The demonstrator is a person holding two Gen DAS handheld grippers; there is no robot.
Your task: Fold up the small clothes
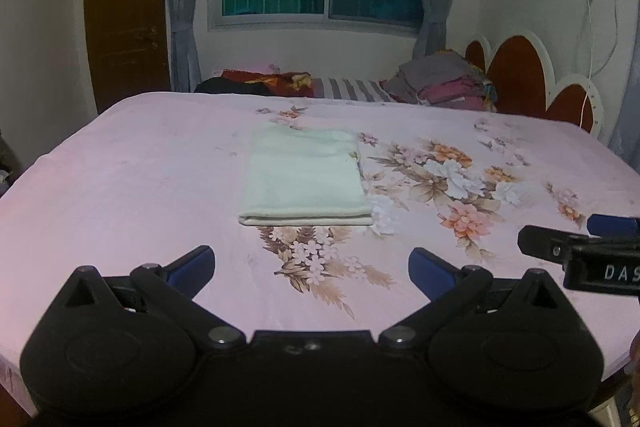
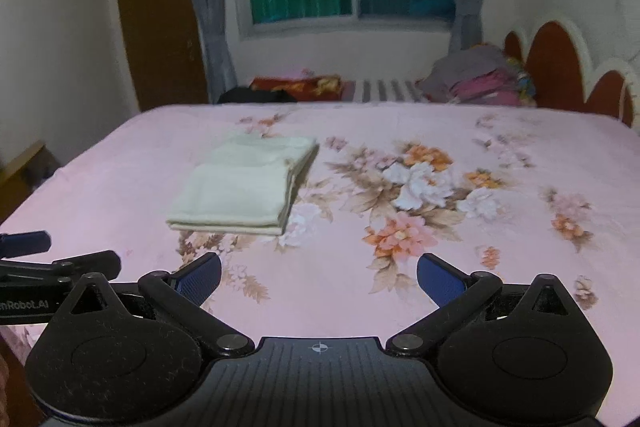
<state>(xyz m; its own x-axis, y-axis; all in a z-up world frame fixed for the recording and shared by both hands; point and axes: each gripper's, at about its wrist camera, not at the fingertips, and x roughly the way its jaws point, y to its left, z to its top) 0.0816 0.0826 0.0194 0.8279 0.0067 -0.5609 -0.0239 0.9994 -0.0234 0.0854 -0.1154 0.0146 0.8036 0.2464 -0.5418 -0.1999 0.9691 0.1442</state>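
Left view, cloth: the pale green cloth [image 1: 305, 179] lies flat on the pink flowered bed [image 1: 132, 187], in the middle, already in a neat rectangle with a thick doubled edge on the near side.
Left view, left gripper: the left gripper [image 1: 312, 269] hangs low over the bed, a little way before the near edge of the cloth. Its blue fingers [image 1: 192, 267] stand wide apart and hold nothing.
Left view, other tool: the right gripper shows at the right edge, well apart from the cloth.
Right view, cloth: from here the cloth sits left of the middle. Its right side shows stacked layers, so it looks folded more than once.
Right view, right gripper: the right gripper [image 2: 319, 277] is over the flower print, near the cloth but not touching it. Its fingers [image 2: 440, 281] are wide apart and empty.
Right view, picture: this view is a bit blurry, so small wrinkles are hard to see.
Back of bed: a pile of clothes [image 1: 444, 79] sits far away by the headboard.
Step now: I think this cloth is nearly or fully done.
How to do it well: if one more fold is wanted, pinch both near corners at once, lift evenly, lay them on the far edge, and line up the sides. Pinch all the layers together so none slips.
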